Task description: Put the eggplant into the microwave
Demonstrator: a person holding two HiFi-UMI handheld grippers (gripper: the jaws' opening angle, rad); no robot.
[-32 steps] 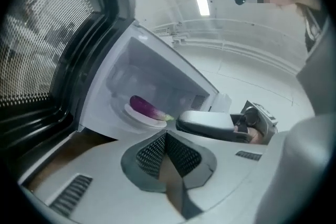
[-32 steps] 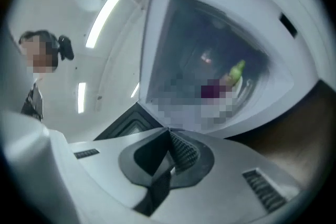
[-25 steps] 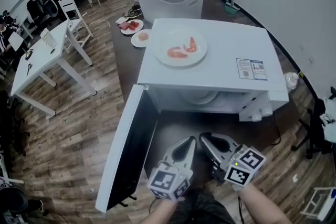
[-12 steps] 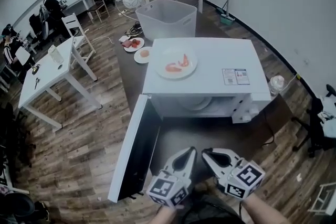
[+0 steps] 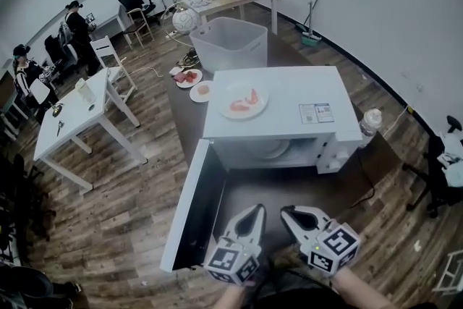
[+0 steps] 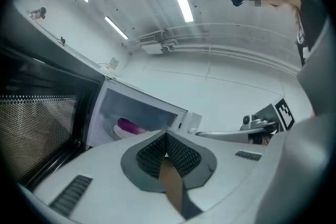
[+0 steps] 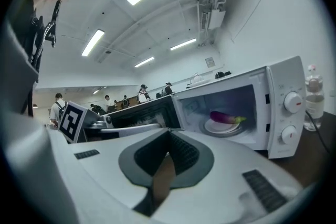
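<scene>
Eggplant, purple with a green stem [image 7: 227,116], lies on the round white plate [image 7: 220,128] inside the boxy white microwave [image 5: 282,101], whose door [image 5: 192,217] stands open. The left gripper [image 5: 253,213] and right gripper [image 5: 289,215] hover well short of it with jaws pressed together on nothing, so the placing looks done.

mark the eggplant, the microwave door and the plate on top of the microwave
eggplant [image 7: 223,116], right gripper view, purple body.
microwave door [image 5: 189,213], head view, middle of the open panel.
plate [image 5: 223,103], head view, left rim.
</scene>
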